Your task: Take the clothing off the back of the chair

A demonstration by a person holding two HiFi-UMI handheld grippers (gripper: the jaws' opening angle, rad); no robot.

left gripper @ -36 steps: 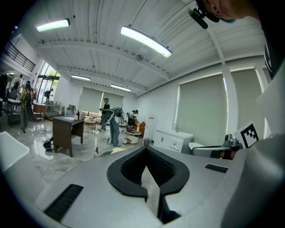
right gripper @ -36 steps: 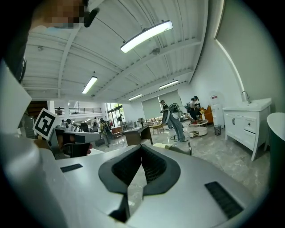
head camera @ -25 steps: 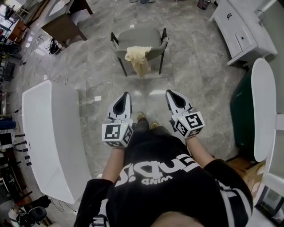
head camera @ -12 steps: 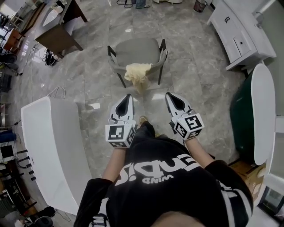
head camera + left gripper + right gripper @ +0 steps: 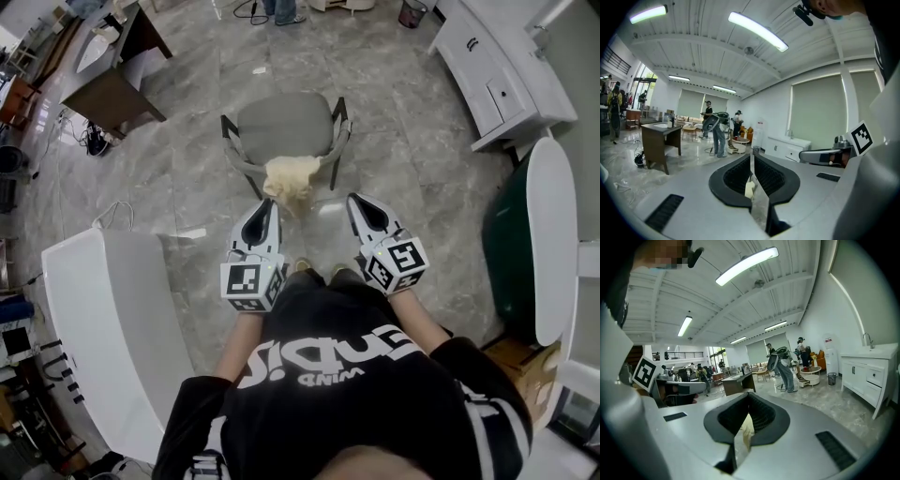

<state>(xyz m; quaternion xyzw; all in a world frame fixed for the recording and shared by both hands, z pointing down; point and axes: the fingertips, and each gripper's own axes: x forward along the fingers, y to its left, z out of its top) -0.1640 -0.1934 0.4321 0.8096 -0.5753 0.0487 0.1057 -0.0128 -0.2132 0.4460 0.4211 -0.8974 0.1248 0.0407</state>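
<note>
Left gripper (image 5: 267, 208): jaws pressed together, nothing between them; held nearly level in front of the person.
Right gripper (image 5: 356, 202): jaws also together and empty; alongside the left one, with a gap between the two.
Slit under each tip: a cream sliver shows through it; I judge this is the cloth seen beyond, not gripped.
Cloth (image 5: 289, 176): cream, draped over the middle of the chair's back, hanging down the side nearest the person, just beyond and between the two tips.
Chair (image 5: 284, 120): grey seat, dark frame, back turned to the person, on a glossy stone floor.
Stage: approach, by my reading; no hold taken yet.
Risk, jaws: if they arrive closed they will push the cloth, which could slide off onto the floor.
Risk, chair: a tip striking the back, or a pull with the cloth caught on the frame, could shove or tip the chair on the smooth floor.
Risk, grip: pinching only a thin fold could let the cloth slip free.
Bin (image 5: 410, 11): far side of the room; contents not visible.
Cabinet (image 5: 502, 70): white, drawers closed; contents hidden.
</note>
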